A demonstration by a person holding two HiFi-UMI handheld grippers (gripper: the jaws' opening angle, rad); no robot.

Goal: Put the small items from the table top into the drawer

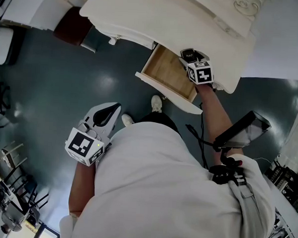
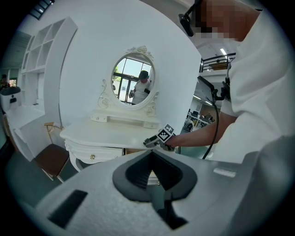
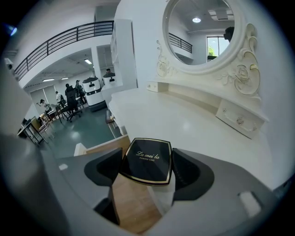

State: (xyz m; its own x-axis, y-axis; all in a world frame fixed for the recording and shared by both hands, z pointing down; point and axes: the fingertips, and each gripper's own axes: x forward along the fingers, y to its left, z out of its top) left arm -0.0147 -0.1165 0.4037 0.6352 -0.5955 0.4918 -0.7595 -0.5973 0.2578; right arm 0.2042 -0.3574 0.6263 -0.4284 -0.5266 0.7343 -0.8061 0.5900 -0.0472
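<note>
A black powder compact (image 3: 147, 161) with gold lettering sits flat between the pads of my right gripper (image 3: 147, 169), which is shut on it. In the head view the compact (image 1: 188, 55) and right gripper (image 1: 191, 57) hover at the front edge of the white dressing table (image 1: 159, 17), over the far right corner of the open wooden drawer (image 1: 166, 72). The drawer's wood floor (image 3: 133, 203) shows below the jaws. My left gripper (image 1: 107, 115) hangs low beside the person's hip, away from the table, shut with nothing in it (image 2: 152, 177).
An oval mirror (image 3: 203, 32) with small drawers stands at the back of the table top (image 3: 184, 120). A brown-seated chair (image 1: 74, 25) stands at the table's left end. The person's shoes (image 1: 156, 104) are on the grey floor just below the drawer.
</note>
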